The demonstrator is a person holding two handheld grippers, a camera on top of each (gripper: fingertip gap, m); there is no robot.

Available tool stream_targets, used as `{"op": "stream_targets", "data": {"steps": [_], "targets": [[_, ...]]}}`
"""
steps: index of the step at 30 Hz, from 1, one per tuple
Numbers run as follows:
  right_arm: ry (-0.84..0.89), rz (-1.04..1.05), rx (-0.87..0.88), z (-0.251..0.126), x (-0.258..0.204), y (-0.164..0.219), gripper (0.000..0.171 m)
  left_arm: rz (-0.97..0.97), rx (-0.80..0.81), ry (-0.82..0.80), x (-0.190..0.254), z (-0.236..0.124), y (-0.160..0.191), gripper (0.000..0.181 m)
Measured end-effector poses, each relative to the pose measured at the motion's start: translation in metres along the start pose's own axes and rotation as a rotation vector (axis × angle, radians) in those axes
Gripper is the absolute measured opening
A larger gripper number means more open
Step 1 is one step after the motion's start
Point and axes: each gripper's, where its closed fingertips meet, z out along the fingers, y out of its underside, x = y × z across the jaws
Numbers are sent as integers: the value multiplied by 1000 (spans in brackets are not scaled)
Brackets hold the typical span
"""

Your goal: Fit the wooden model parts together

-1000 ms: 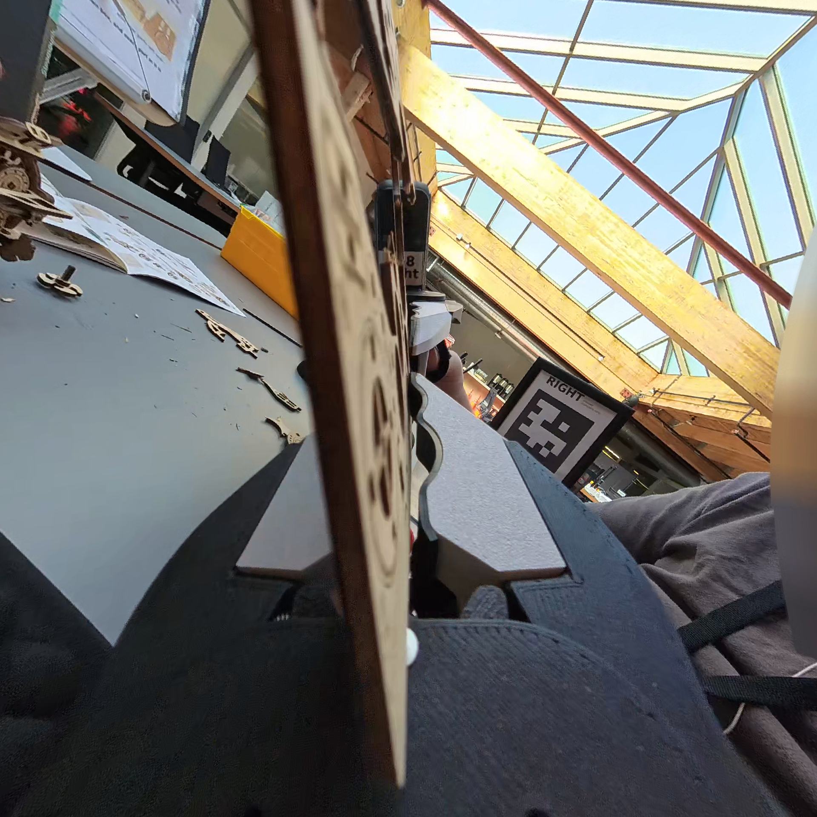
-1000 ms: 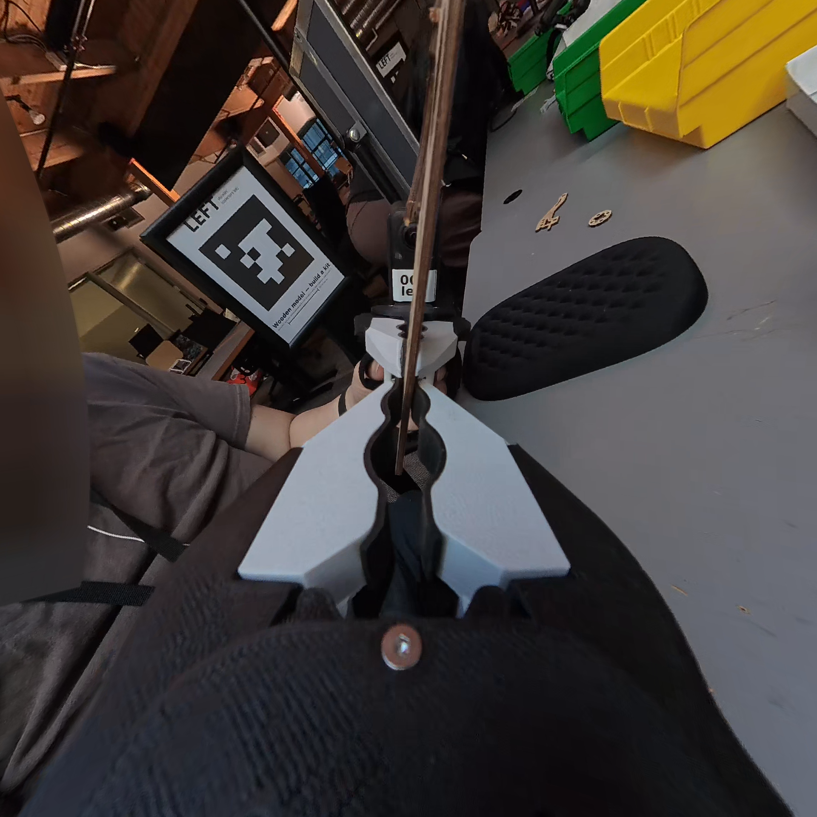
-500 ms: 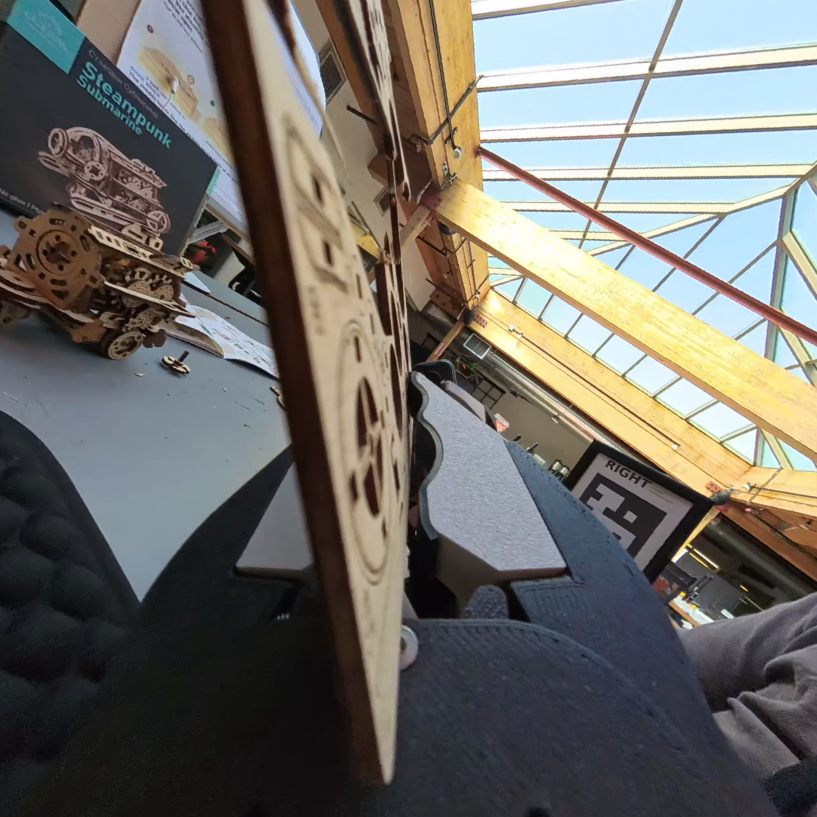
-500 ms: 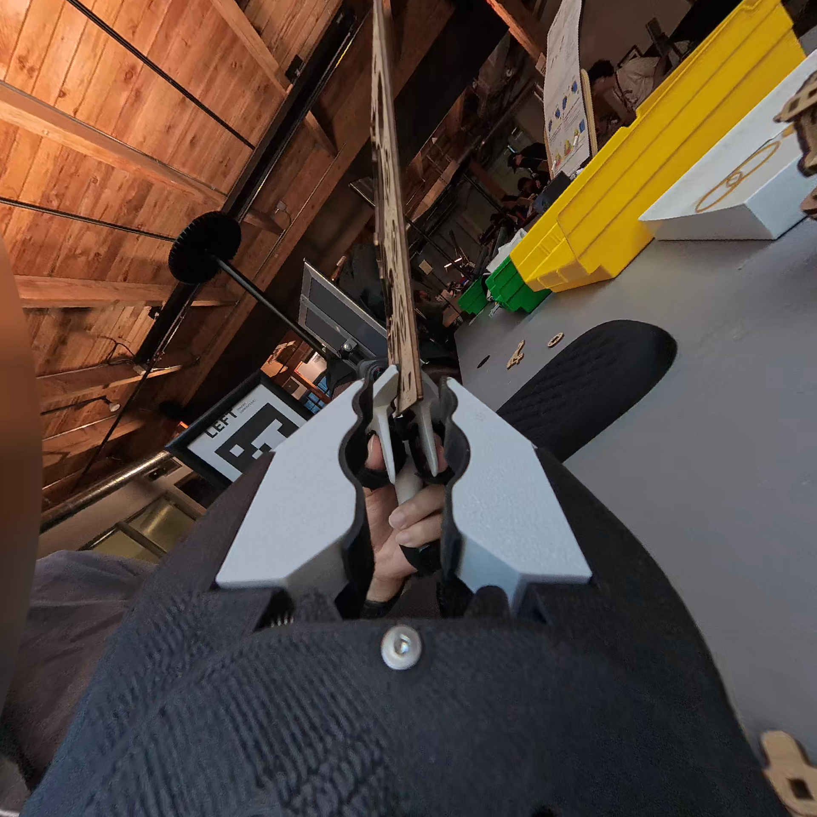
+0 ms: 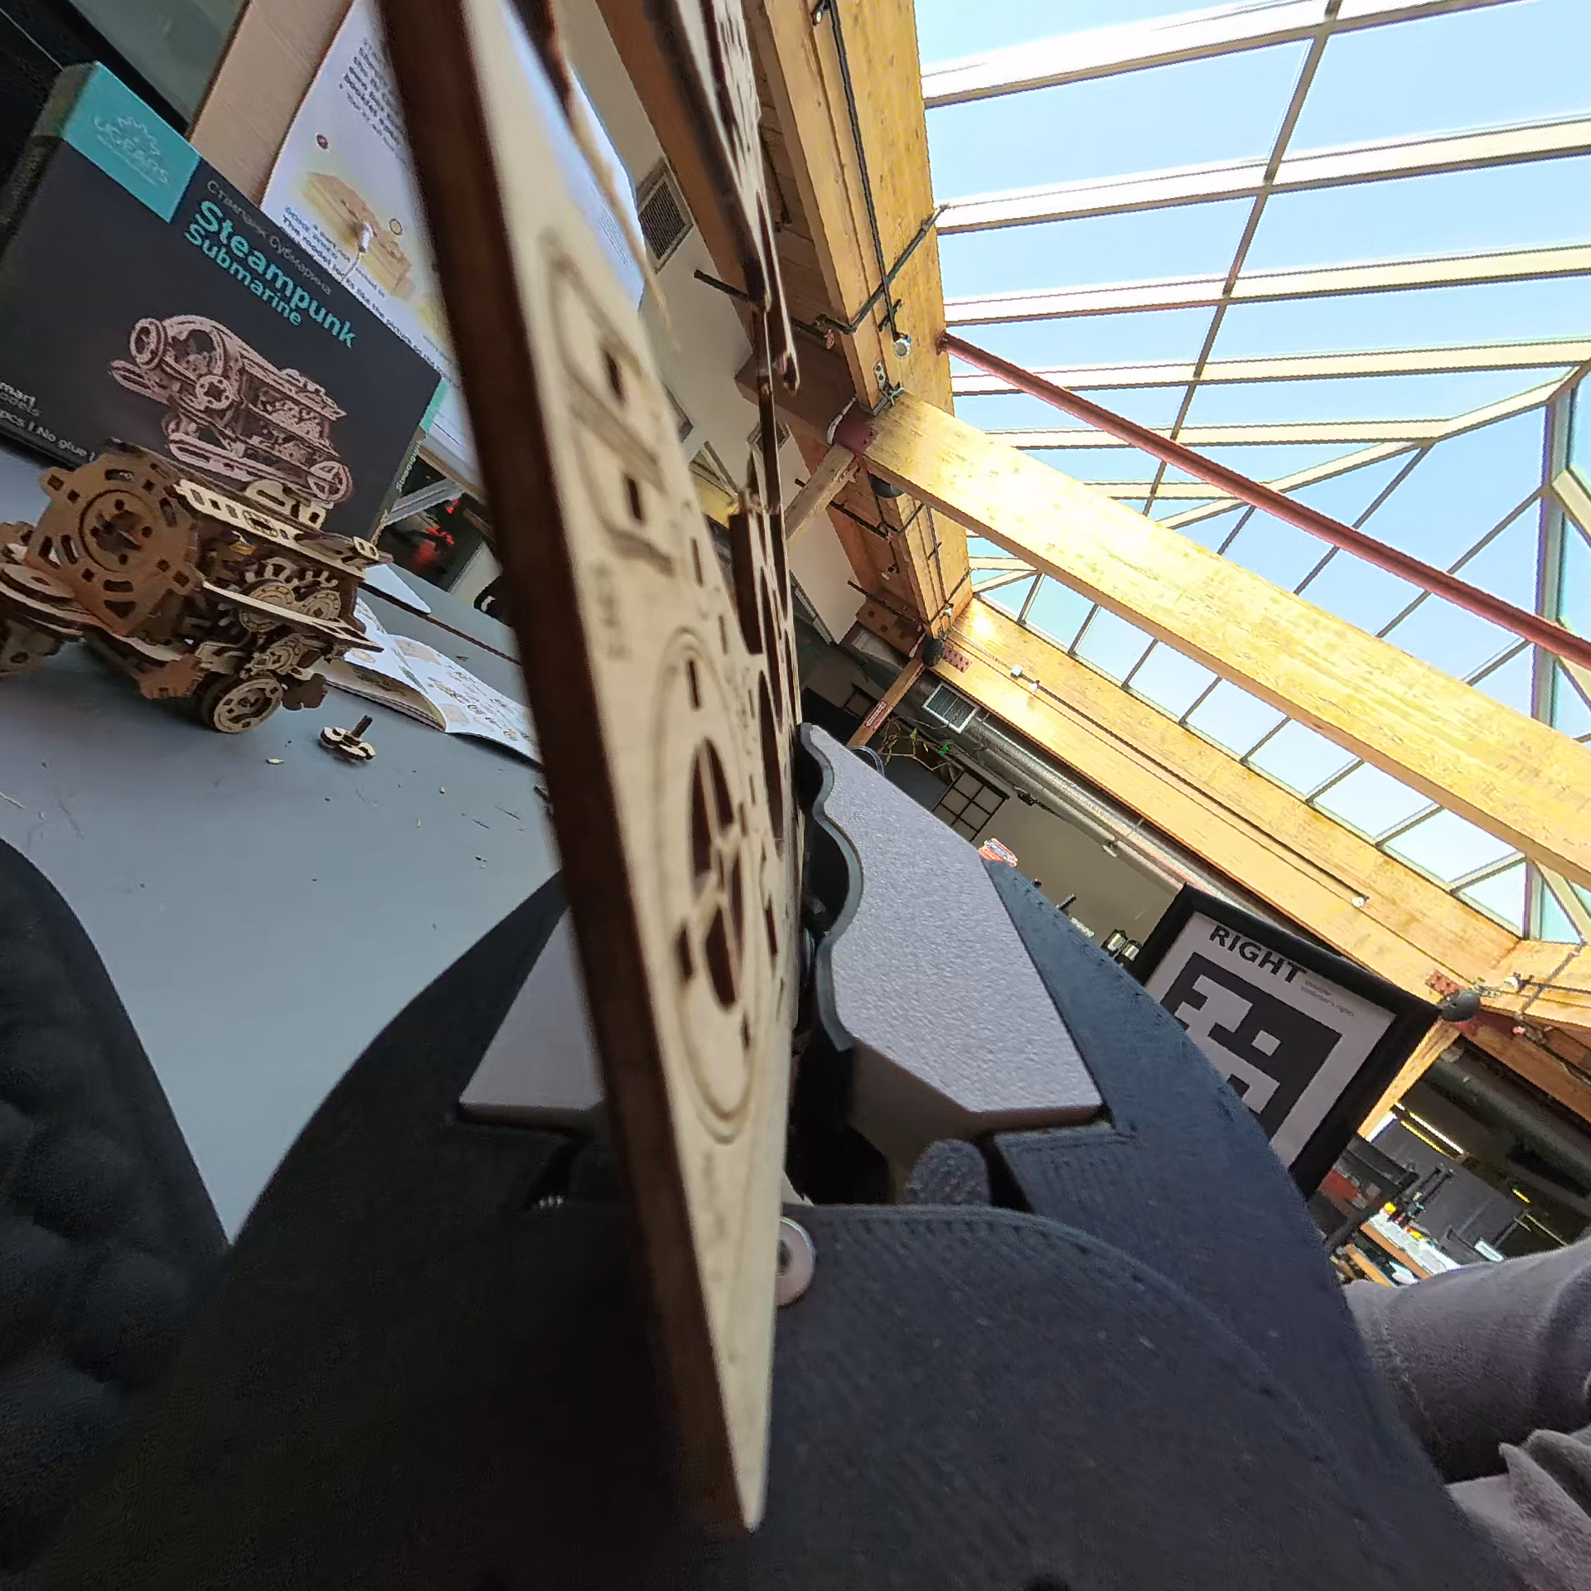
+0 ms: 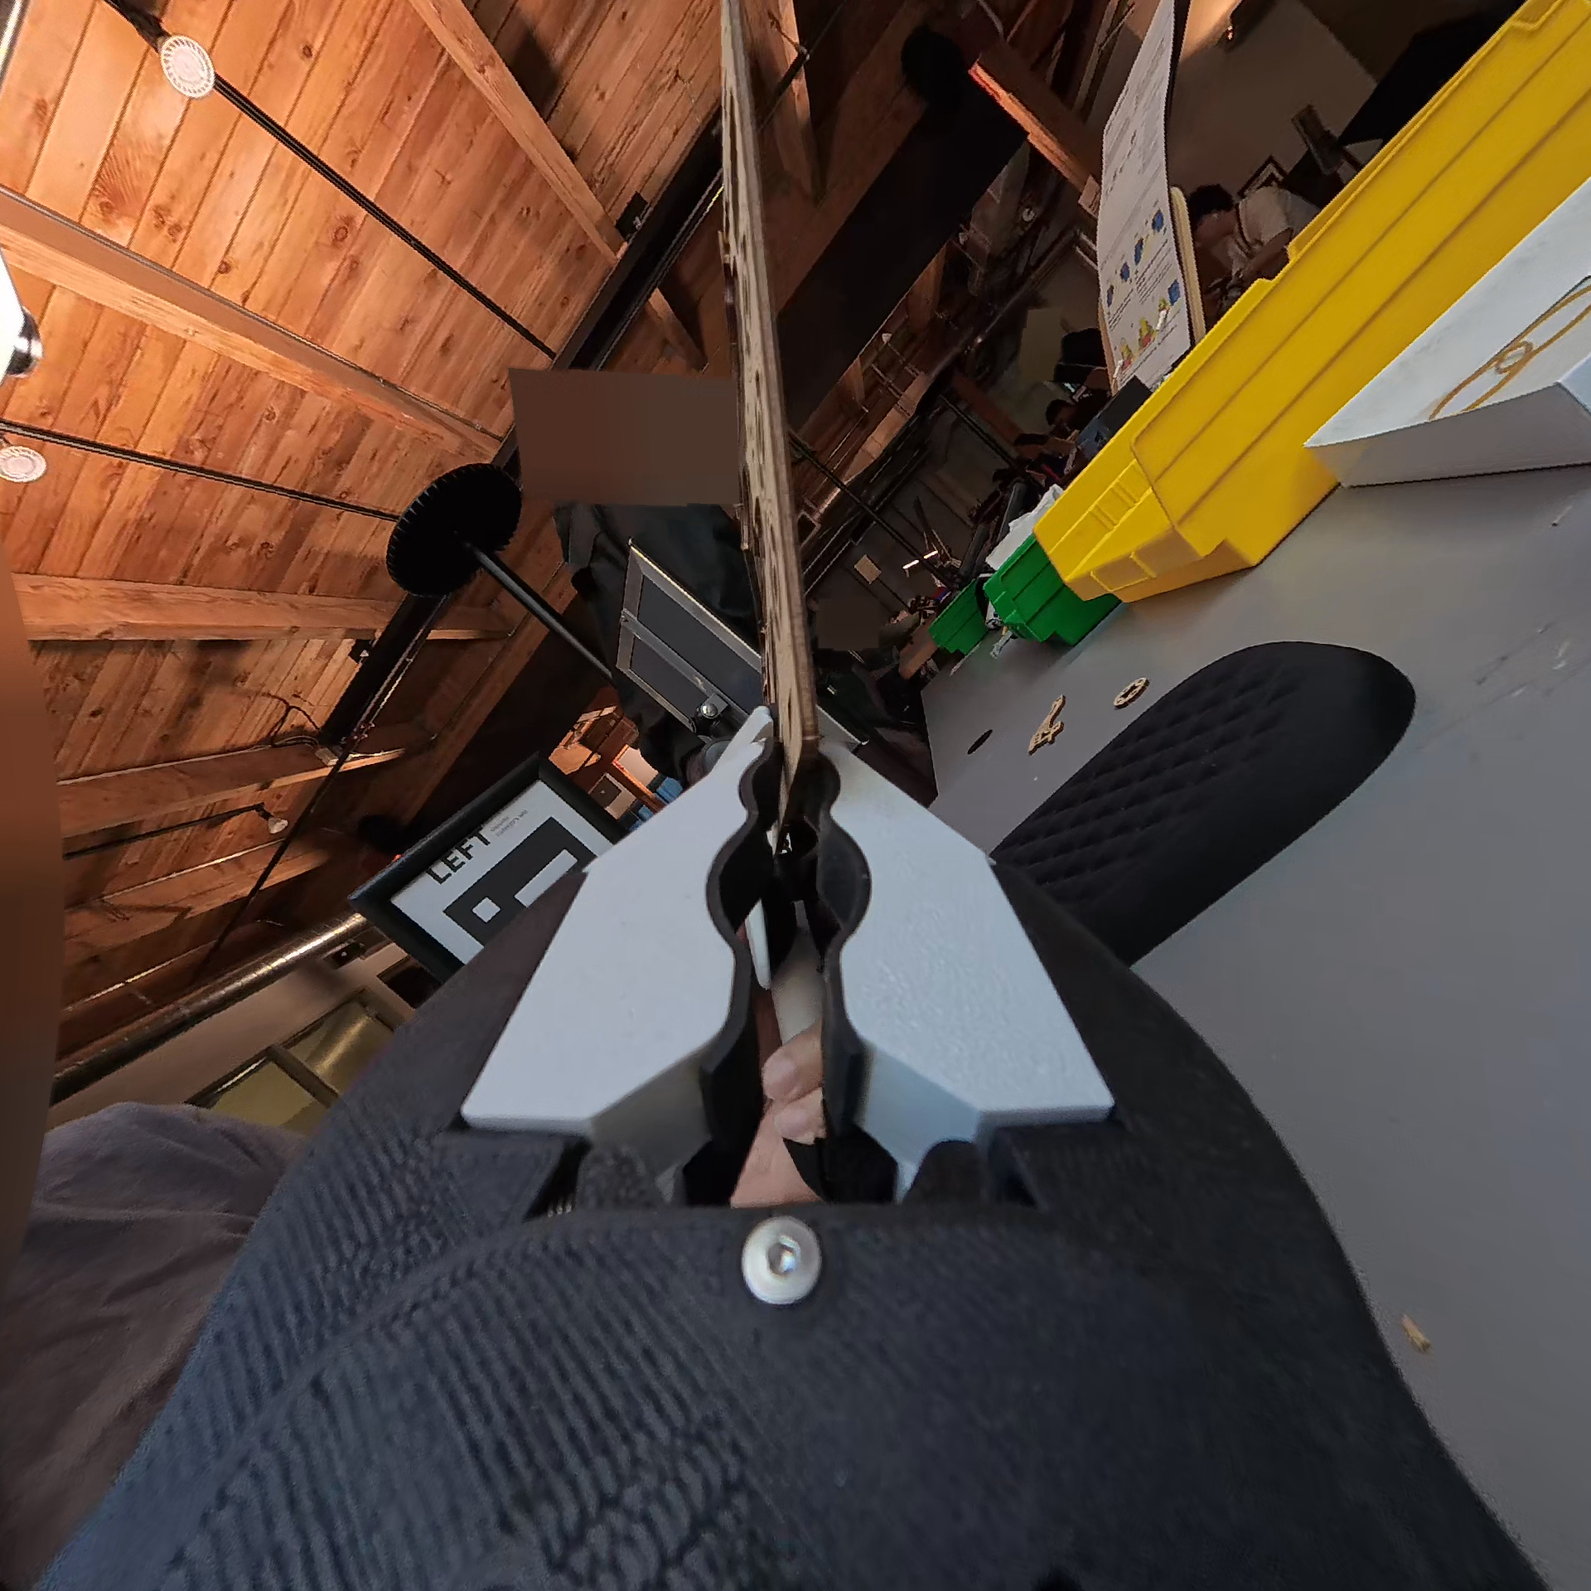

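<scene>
A laser-cut wooden sheet [image 5: 654, 689] with gear outlines stands edge-on in the left wrist view. My left gripper [image 5: 775, 775] is shut on it; one grey finger [image 5: 930, 947] shows, the other is mostly behind the sheet. In the right wrist view the same sheet [image 6: 766, 430] rises upward, and my right gripper [image 6: 796, 758] is shut on its lower edge at the fingertips. A hand [image 6: 783, 1093] and part of the left gripper show through the gap behind. A partly built wooden model [image 5: 172, 603] stands on the grey table [image 5: 258, 861] at the left.
The kit box [image 5: 215, 301], an open booklet [image 5: 430, 680] and a small wooden part [image 5: 349, 739] lie near the model. Yellow bins [image 6: 1291, 387], green bins [image 6: 1033, 603], a white box [image 6: 1481, 405], a black pad [image 6: 1205, 792] and loose parts [image 6: 1046, 727] sit to the right. Only a small space, under 4 cm, lies between the two pairs of fingers. Left tips and right tips are each some 20 centimeters from the partly built wooden model [image 5: 172, 603].
Both grippers have tilted upward, bringing the ceiling and the model into view. The right gripper's fingers have closed in on the sheet's edge. The left gripper has kept hold of the sheet.
</scene>
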Motion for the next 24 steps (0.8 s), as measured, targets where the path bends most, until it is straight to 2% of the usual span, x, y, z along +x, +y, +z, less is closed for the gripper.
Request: {"op": "stream_targets", "data": {"steps": [5, 18, 21, 24], "targets": [[-5, 29, 30, 0, 4, 1, 2, 2, 6, -24, -3, -1, 1, 0], [97, -127, -8, 0, 14, 5, 4, -19, 53, -60, -12, -5, 4, 0], [19, -76, 20, 2, 6, 3, 4, 14, 63, -24, -6, -4, 1, 0], [-45, 42, 137, 0, 2, -1, 4, 116, 94, -39, 0, -1, -2, 0]]}}
